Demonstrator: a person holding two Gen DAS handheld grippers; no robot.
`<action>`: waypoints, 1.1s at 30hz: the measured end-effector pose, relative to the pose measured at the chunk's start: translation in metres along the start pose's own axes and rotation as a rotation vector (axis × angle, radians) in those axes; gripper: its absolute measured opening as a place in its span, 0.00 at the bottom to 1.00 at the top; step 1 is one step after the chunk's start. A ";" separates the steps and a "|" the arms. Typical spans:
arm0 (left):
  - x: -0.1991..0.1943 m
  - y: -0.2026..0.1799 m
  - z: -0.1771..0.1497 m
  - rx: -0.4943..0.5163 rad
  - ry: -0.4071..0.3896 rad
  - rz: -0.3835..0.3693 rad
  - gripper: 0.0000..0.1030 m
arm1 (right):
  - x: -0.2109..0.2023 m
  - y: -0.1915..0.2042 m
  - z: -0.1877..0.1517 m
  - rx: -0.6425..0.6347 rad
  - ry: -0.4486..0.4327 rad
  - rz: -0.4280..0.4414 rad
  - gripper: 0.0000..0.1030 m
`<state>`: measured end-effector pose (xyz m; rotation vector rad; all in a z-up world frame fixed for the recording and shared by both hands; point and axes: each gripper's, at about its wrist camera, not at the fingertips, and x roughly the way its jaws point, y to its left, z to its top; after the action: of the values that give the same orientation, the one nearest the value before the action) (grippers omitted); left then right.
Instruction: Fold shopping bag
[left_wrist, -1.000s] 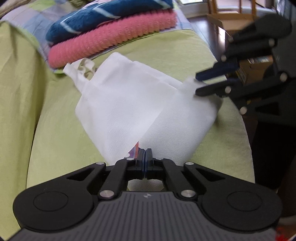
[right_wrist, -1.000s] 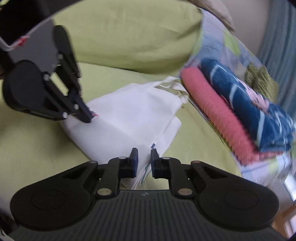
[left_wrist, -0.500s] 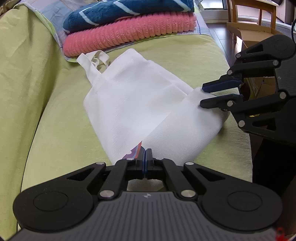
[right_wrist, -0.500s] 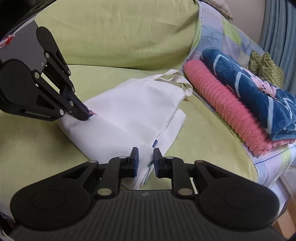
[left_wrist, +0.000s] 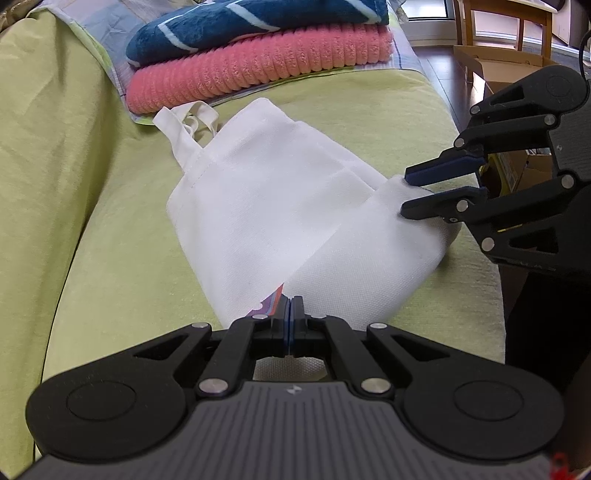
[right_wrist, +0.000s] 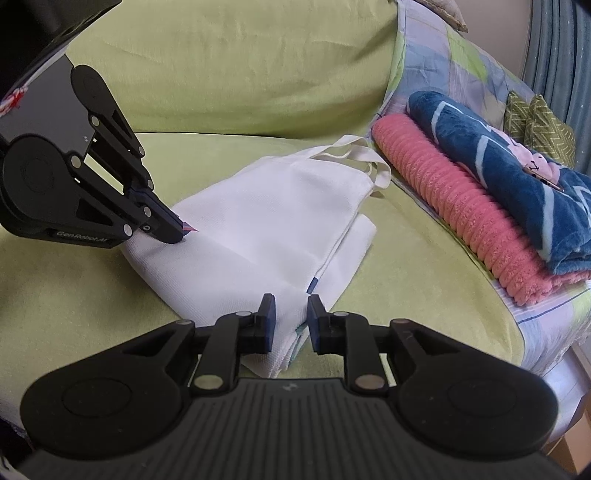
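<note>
A white shopping bag (left_wrist: 266, 206) lies on the green sofa seat (left_wrist: 110, 258), its bottom part folded up over its body. Its handles (left_wrist: 192, 118) point toward the stacked towels. My left gripper (left_wrist: 291, 314) is shut on the near corner of the fold, where a bit of coloured print shows. In the right wrist view the same left gripper (right_wrist: 181, 232) pinches the bag (right_wrist: 266, 221) at its left corner. My right gripper (right_wrist: 290, 314) stands slightly open, with the bag's other folded corner between the pads and a gap on each side. From the left wrist view, the right gripper (left_wrist: 408, 194) straddles that corner.
A pink ribbed towel (left_wrist: 258, 70) and a blue patterned towel (left_wrist: 240, 26) are stacked on a checked cloth beyond the handles. The sofa back (right_wrist: 229, 62) rises behind the bag. Past the seat's front edge stand a cardboard box (left_wrist: 498, 70) and a wooden chair.
The right gripper's jaws have widened a little around the bag's corner. The left gripper has stayed shut on its corner, and the bag has kept its place.
</note>
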<state>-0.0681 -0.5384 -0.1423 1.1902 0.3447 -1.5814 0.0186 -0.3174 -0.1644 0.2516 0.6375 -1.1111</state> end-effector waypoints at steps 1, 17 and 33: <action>0.000 -0.001 0.000 0.002 -0.001 0.003 0.00 | 0.000 -0.001 0.000 0.000 0.001 0.002 0.18; -0.027 -0.070 -0.073 0.729 -0.103 0.276 0.28 | 0.002 -0.013 -0.003 0.036 -0.008 0.038 0.18; 0.020 -0.066 -0.080 0.928 -0.094 0.336 0.40 | 0.004 -0.019 -0.003 0.054 -0.004 0.065 0.18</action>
<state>-0.0823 -0.4666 -0.2182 1.7293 -0.7034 -1.5056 0.0016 -0.3274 -0.1663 0.3140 0.5921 -1.0668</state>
